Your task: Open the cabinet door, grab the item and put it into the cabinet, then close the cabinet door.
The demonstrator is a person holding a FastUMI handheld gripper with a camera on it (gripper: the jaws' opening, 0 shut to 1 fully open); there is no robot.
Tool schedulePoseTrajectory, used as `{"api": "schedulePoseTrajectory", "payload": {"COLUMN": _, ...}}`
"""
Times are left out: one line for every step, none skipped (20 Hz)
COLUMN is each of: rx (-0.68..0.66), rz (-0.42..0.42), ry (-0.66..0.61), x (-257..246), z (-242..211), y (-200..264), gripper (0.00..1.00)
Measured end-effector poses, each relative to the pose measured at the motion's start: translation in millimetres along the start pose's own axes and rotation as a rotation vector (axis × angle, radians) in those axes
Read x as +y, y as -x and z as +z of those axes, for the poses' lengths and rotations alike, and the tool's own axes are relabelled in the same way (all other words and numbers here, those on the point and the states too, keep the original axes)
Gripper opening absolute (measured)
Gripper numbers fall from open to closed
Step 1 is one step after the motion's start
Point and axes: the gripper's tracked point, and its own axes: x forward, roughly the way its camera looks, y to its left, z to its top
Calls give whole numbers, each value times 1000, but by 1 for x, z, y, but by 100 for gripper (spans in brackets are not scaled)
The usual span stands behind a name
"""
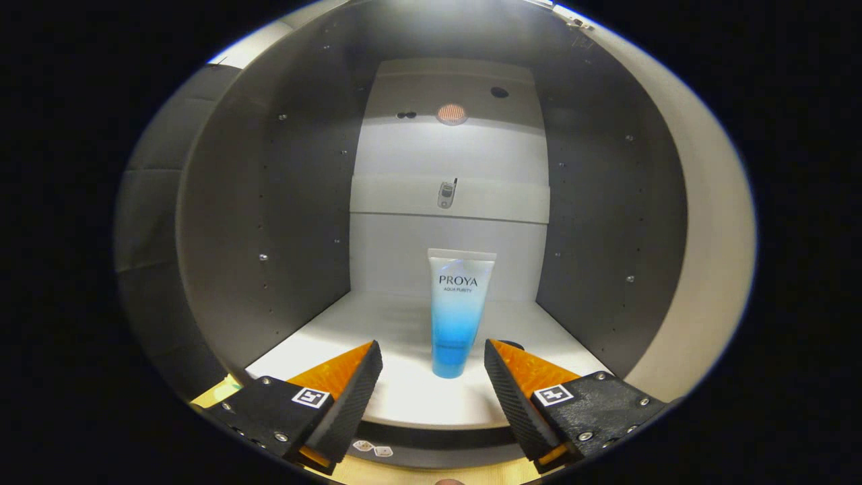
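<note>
A white-to-blue cosmetic tube [459,310] stands upright on its cap on the white floor [377,330] of the open cabinet. My gripper [432,356] is open at the cabinet's mouth. The tube stands just ahead of the fingertips, in line with the gap between them, and neither finger touches it. The finger on one side [353,387] and the other finger [508,387] reach over the front edge of the cabinet floor.
Dark grey side walls [269,222] close the cabinet in on both sides, with a white back panel [448,148] and a white cross shelf [498,201] higher up carrying a small phone-like object [446,194]. A pale door edge [707,256] stands to the right.
</note>
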Motion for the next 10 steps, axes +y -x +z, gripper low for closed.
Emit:
{"api": "schedulePoseTrajectory", "payload": {"rx": -2, "rz": -4, "ry": 10, "x": 0, "z": -1, "y": 11, "gripper": 94}}
{"api": "schedulePoseTrajectory", "payload": {"rx": -6, "rz": -3, "ry": 14, "x": 0, "z": 0, "y": 23, "gripper": 94}}
{"api": "schedulePoseTrajectory", "payload": {"rx": -6, "rz": -3, "ry": 13, "x": 1, "z": 0, "y": 35, "gripper": 95}}
{"api": "schedulePoseTrajectory", "payload": {"rx": -5, "rz": -6, "ry": 8, "x": 1, "z": 1, "y": 48, "gripper": 95}}
{"api": "schedulePoseTrajectory", "payload": {"rx": -8, "rz": -8, "ry": 3, "x": 2, "z": 3, "y": 62, "gripper": 95}}
{"api": "schedulePoseTrajectory", "payload": {"rx": -14, "rz": -8, "ry": -7, "x": 3, "z": 6, "y": 78, "gripper": 95}}
{"api": "schedulePoseTrajectory", "payload": {"rx": -21, "rz": -4, "ry": -20, "x": 5, "z": 9, "y": 93, "gripper": 95}}
{"api": "schedulePoseTrajectory", "payload": {"rx": -27, "rz": 0, "ry": -32, "x": 7, "z": 13, "y": 111, "gripper": 95}}
{"api": "schedulePoseTrajectory", "payload": {"rx": -33, "rz": 5, "ry": -40, "x": 11, "z": 15, "y": 129, "gripper": 95}}
{"api": "schedulePoseTrajectory", "payload": {"rx": -36, "rz": 6, "ry": -44, "x": 13, "z": 18, "y": 147, "gripper": 95}}
